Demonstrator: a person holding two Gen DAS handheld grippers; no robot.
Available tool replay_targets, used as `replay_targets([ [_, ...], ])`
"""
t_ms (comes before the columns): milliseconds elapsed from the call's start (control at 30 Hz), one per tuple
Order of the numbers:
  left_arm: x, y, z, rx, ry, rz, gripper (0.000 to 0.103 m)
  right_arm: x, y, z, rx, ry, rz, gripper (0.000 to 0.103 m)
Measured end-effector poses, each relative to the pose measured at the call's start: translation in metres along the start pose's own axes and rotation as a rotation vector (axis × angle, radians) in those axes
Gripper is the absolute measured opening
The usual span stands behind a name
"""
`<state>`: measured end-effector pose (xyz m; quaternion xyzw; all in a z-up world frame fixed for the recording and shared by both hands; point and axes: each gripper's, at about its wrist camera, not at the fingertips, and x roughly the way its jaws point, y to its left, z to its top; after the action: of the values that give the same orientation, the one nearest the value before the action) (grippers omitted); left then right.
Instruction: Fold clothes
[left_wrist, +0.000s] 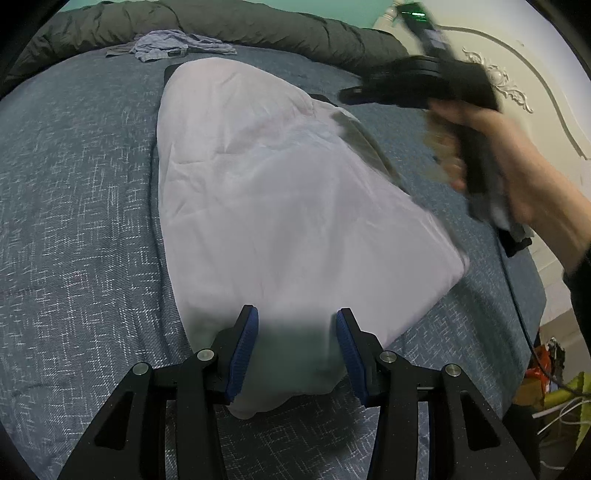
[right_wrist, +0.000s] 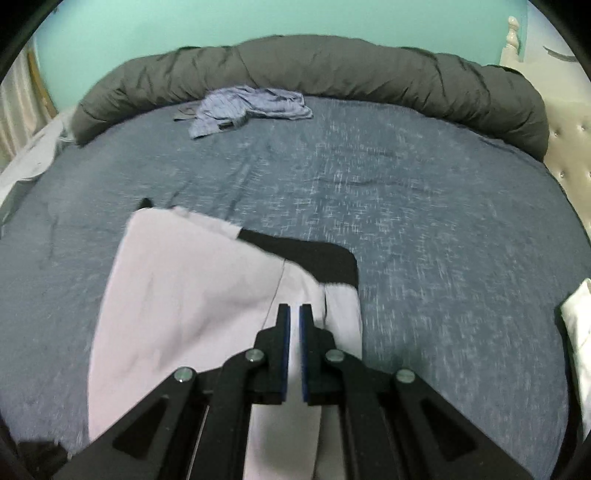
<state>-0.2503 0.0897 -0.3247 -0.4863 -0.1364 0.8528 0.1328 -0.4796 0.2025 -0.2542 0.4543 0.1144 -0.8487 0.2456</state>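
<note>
Left-wrist view. The pale lilac garment (left_wrist: 280, 206) lies lengthwise up the middle of the frame on the blue-grey bedspread (left_wrist: 74, 229). Its near end bunches between the blue pads of the left gripper (left_wrist: 295, 354), which is clamped on that bunched cloth. At upper right a hand (left_wrist: 517, 166) carries the right gripper (left_wrist: 347, 95), motion-blurred, above the garment's right edge.

Right-wrist view. The right gripper (right_wrist: 294, 314) is clenched, pads nearly meeting; whether it pinches a layer cannot be told. Below it the garment (right_wrist: 177, 295) fills the lower left, with a black panel (right_wrist: 325, 258) showing at its upper right corner.

To fold well, the left grip should anchor the near end while the right side is smoothed, edges aligned, and creases pressed out.

Obstacles are few: a crumpled striped blue garment (right_wrist: 251, 107) lies at upper centre, well apart, against the rolled dark duvet (right_wrist: 332, 66); a white item (right_wrist: 580, 332) sits at the right edge.
</note>
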Motion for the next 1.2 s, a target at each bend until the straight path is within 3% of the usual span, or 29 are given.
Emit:
replay_targets([
  [67,-0.003,-0.004,-0.001,0.005,-0.008,0.015,0.048,-0.016,0.001,-0.011,-0.003,-0.014,0.022,0.003],
  [200,-0.015,-0.033,-0.038,0.015,-0.016,0.038,0.048,-0.039,0.005,-0.034,0.002,-0.02,0.053,0.005],
  [300,-0.031,0.026,-0.022,0.003,-0.019,0.038,0.048,-0.051,0.008,-0.05,0.006,-0.021,0.071,0.005],
  [400,-0.027,0.026,-0.013,-0.011,-0.026,0.044,0.048,-0.056,0.008,-0.068,0.027,-0.006,0.085,0.007],
  [567,-0.031,0.054,-0.019,-0.064,-0.04,0.052,0.049,-0.057,0.001,-0.099,0.07,0.03,0.101,0.022],
  [633,-0.031,0.063,-0.021,-0.088,-0.04,0.05,0.056,-0.054,-0.006,-0.111,0.095,0.054,0.108,0.04],
  [667,-0.03,0.068,-0.022,-0.103,-0.035,0.046,0.063,-0.053,-0.01,-0.116,0.109,0.065,0.114,0.043],
  [833,-0.029,0.092,-0.026,-0.205,-0.025,-0.007,0.065,-0.046,-0.033,-0.137,0.182,0.105,0.125,0.061],
  [1000,-0.019,0.098,-0.025,-0.253,-0.006,-0.056,0.069,-0.039,-0.05,-0.149,0.249,0.134,0.181,0.07],
  [1200,-0.006,0.098,-0.025,-0.29,0.009,-0.091,0.069,-0.03,-0.05,-0.155,0.26,0.161,0.232,0.072],
])
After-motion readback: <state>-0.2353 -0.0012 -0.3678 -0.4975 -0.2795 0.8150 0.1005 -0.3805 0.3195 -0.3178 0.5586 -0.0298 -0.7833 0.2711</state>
